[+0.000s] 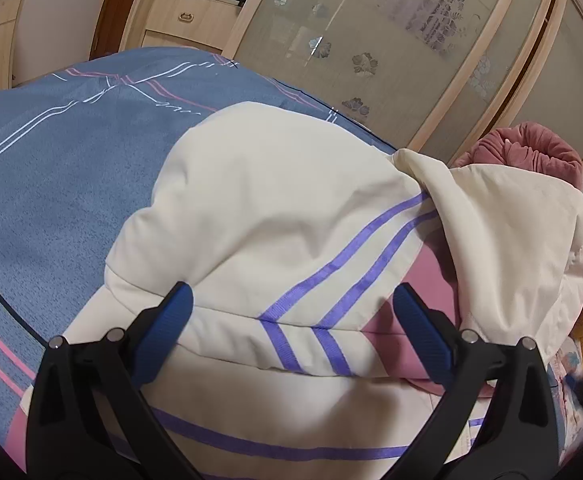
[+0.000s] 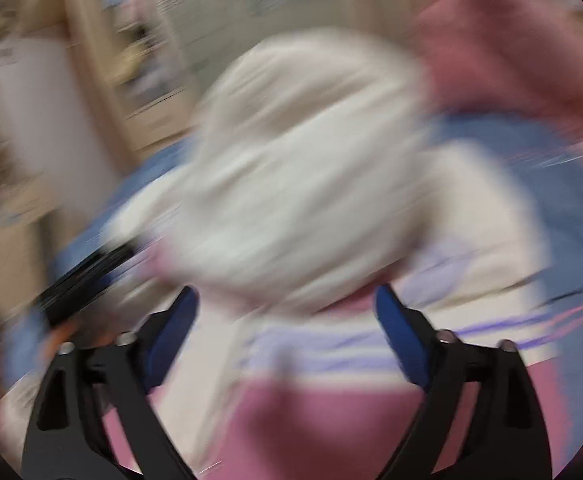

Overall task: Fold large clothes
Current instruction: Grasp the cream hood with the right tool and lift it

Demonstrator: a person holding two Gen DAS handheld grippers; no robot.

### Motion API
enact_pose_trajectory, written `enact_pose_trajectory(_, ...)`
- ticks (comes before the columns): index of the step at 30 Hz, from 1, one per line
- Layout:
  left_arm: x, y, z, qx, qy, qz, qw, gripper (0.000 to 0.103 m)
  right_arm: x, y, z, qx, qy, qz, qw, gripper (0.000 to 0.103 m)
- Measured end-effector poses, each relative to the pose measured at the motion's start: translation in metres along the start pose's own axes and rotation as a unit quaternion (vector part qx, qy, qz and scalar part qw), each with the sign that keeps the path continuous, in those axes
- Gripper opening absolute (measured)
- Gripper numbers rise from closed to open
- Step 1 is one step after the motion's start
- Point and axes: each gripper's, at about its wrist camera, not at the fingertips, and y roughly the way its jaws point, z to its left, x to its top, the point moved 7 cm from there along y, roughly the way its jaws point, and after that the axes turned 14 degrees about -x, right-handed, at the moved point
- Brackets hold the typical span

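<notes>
A cream jacket (image 1: 275, 208) with purple stripes and pink panels lies partly folded on a blue bed cover (image 1: 51, 184). My left gripper (image 1: 293, 304) is open just above its striped part, with nothing between the jaws. In the right wrist view, which is heavily blurred by motion, the jacket (image 2: 299, 184) fills the middle and my right gripper (image 2: 287, 304) is open above its pink and striped part. A black blurred object (image 2: 87, 280), perhaps the other gripper, shows at the left.
A dusty-pink bundle of cloth (image 1: 531, 152) lies beyond the jacket at the right. A wardrobe with frosted sliding doors (image 1: 371, 40) and wooden drawers (image 1: 187, 16) stands behind the bed. The bed's edge runs along the right.
</notes>
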Motion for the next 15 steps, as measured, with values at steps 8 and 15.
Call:
enact_pose_trajectory(8,-0.003,-0.002,-0.002,-0.001,0.000,0.000,1.0000,0.101,0.029,0.069,-0.001,0.127,0.126,0.081,0.981,0.060)
enact_pose_trajectory(15,-0.003,-0.004,-0.004,-0.003,-0.001,-0.002,1.0000,0.101,0.038,0.003,0.026,0.407,0.264,0.094,0.869,0.014)
